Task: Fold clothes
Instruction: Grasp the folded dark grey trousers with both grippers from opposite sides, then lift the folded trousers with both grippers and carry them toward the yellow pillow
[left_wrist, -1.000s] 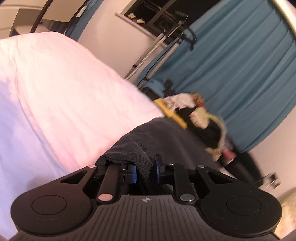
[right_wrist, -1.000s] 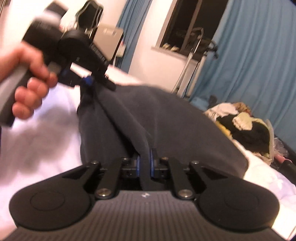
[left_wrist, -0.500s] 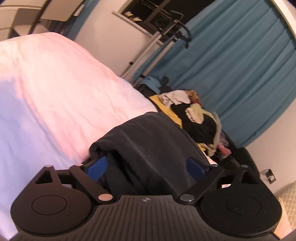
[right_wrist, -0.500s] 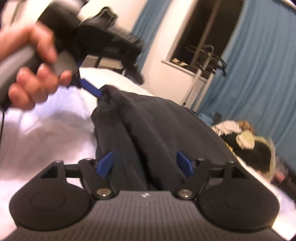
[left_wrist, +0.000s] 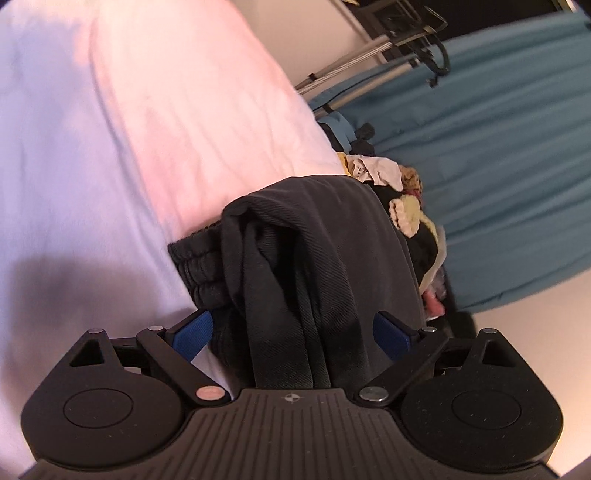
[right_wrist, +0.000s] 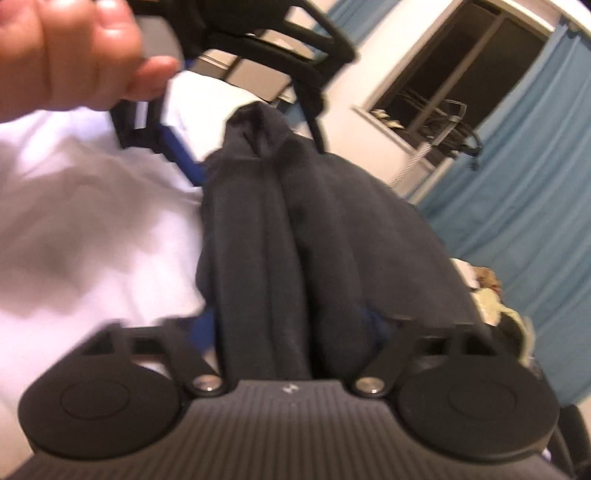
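Note:
A dark grey garment (left_wrist: 314, 258) lies folded over on the white bed sheet (left_wrist: 110, 147), its elastic waistband at the left. My left gripper (left_wrist: 291, 332) is open, its blue pads on either side of the bunched cloth. In the right wrist view the same garment (right_wrist: 314, 240) lies lengthwise in thick folds. My right gripper (right_wrist: 295, 328) is open with the cloth between its fingers. The left gripper (right_wrist: 255, 147) shows at the garment's far end, open, held in a hand (right_wrist: 74, 55).
A pile of mixed clothes (left_wrist: 406, 206) sits past the bed's far edge. Blue curtains (left_wrist: 498, 147) hang behind it. A metal rack (left_wrist: 369, 59) stands by the wall under a dark window (right_wrist: 461, 74).
Both grippers were shut on the garment a second ago and have opened, letting it go. The garment now rests on the bed. Both have drawn back a little.

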